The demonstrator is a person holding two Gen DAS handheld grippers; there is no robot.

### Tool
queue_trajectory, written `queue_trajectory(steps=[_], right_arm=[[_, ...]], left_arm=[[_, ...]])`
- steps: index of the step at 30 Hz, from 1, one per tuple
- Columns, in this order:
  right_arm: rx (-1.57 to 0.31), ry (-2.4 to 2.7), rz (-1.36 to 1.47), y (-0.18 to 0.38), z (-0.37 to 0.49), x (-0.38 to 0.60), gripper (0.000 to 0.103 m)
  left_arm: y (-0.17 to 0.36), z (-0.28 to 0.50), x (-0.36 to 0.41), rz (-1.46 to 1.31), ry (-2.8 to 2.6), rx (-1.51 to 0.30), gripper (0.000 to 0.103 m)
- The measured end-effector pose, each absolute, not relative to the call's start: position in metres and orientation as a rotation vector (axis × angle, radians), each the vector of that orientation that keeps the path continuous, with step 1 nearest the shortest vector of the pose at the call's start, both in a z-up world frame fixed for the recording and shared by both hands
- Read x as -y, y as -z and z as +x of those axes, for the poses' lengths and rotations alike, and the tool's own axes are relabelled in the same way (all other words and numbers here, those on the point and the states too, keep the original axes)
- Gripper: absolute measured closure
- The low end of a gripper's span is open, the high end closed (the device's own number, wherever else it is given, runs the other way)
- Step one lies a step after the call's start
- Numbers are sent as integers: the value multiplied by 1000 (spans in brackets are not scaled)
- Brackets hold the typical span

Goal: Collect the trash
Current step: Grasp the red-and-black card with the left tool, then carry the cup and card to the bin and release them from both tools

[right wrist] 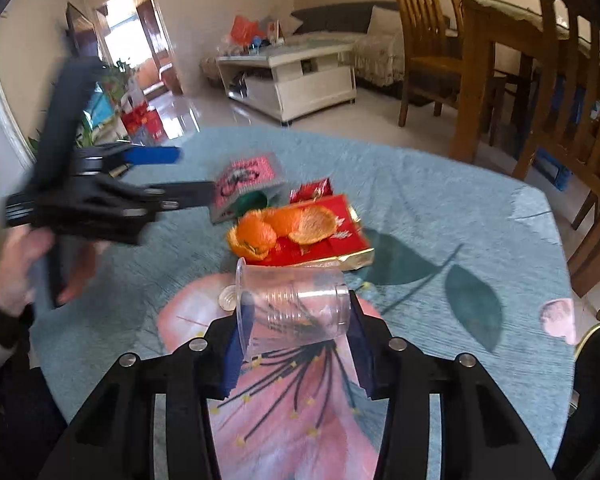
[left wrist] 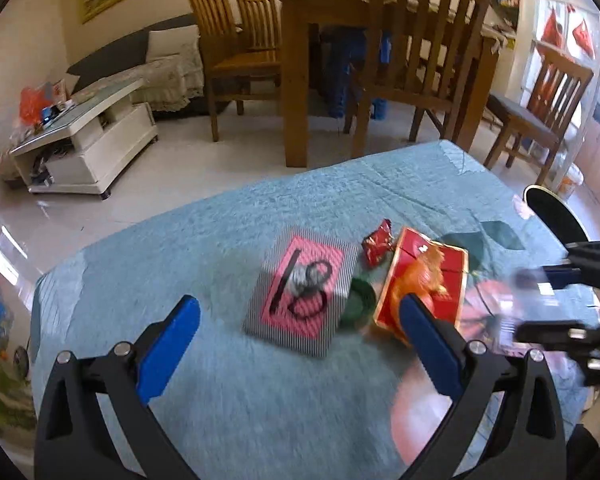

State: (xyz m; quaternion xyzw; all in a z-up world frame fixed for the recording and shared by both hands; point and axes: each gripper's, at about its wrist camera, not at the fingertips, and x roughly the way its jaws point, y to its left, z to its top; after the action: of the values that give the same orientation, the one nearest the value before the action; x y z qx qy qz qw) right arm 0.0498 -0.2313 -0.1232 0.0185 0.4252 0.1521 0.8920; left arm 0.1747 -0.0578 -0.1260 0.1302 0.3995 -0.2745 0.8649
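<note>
My right gripper [right wrist: 296, 332] is shut on a clear plastic cup [right wrist: 296, 308], held on its side above the teal flowered cloth [right wrist: 440, 208]. Beyond it lie orange peels [right wrist: 280, 226] on a red and gold box [right wrist: 332, 240], a red wrapper [right wrist: 312, 190], a green lid [right wrist: 252, 202] and a pink and striped card [right wrist: 246, 178]. My left gripper [left wrist: 296, 328] is open and empty above the cloth, short of the card [left wrist: 300, 292], the lid [left wrist: 358, 300], the wrapper [left wrist: 377, 245] and the box [left wrist: 428, 280]. A small silvery disc [right wrist: 228, 298] lies by the cup.
A wooden dining table [left wrist: 324, 12] and chairs [left wrist: 416, 60] stand beyond the cloth's far edge. A white coffee table [left wrist: 84, 140] and a sofa [left wrist: 140, 56] are at the left. A black round rim [right wrist: 598, 340] sits at the cloth's right edge.
</note>
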Motion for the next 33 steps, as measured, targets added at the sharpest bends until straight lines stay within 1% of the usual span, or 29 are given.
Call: queue_trajectory(steps=[4,9,12,15,25,27,31,33], right_arm=[[-872,-310,65,121,39,241,57],[-876,-308,102,131,34,253,57],[-867,-318,118,133,34,256,57],[-843,-329,136,131,32,259,57],[-812,-327,178,133,31,270,57],[-808,-314,169,132,29,273,57],[-741,-265,163,114,15,287,57],[-758,-246,142,115,13,292,57]], left_arm=[[139,200,85,342,543,-867,3],[159,225,108,412,508,-949,4],[164,233,101,382,482,-971,20],[156,241,90,321,427,-972,44],[148,240,36,106,329,-993,45],[139,232,27,80,314,-965,45],[113,212,20,70,321,-884,45],[98,199,28,76,342,-846,45]])
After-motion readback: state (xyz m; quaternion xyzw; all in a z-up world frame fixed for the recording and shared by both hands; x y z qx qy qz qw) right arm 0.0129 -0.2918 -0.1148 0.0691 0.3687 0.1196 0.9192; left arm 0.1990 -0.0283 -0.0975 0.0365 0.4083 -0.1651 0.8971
